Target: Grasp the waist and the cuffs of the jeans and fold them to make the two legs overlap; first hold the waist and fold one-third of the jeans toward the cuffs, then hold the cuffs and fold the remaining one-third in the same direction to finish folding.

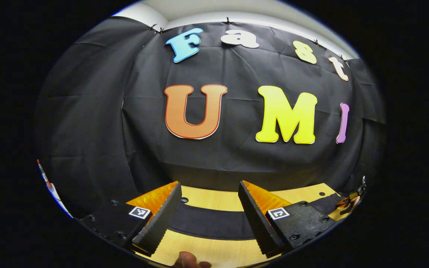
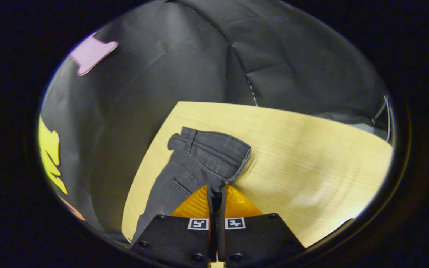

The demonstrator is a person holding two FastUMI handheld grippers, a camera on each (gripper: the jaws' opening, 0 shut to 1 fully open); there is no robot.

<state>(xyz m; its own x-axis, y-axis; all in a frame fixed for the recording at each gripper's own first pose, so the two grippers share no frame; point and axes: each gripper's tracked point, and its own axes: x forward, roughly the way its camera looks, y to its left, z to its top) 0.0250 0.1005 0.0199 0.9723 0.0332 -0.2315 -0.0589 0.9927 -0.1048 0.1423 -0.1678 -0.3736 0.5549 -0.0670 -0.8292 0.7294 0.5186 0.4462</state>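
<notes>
Pinching jeans (image 2: 199, 163) waist, R tool (image 2: 216, 193)

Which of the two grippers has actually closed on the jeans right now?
The right gripper: its fingers are pinched together on the jeans' waist edge. The left gripper is spread wide, nothing between its fingers.

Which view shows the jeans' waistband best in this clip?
The right gripper view: the waistband, with belt loop and pocket, lies on the wooden table, pinched by the right gripper. The left gripper view gives just a dark strip of jeans between open fingers.
</notes>
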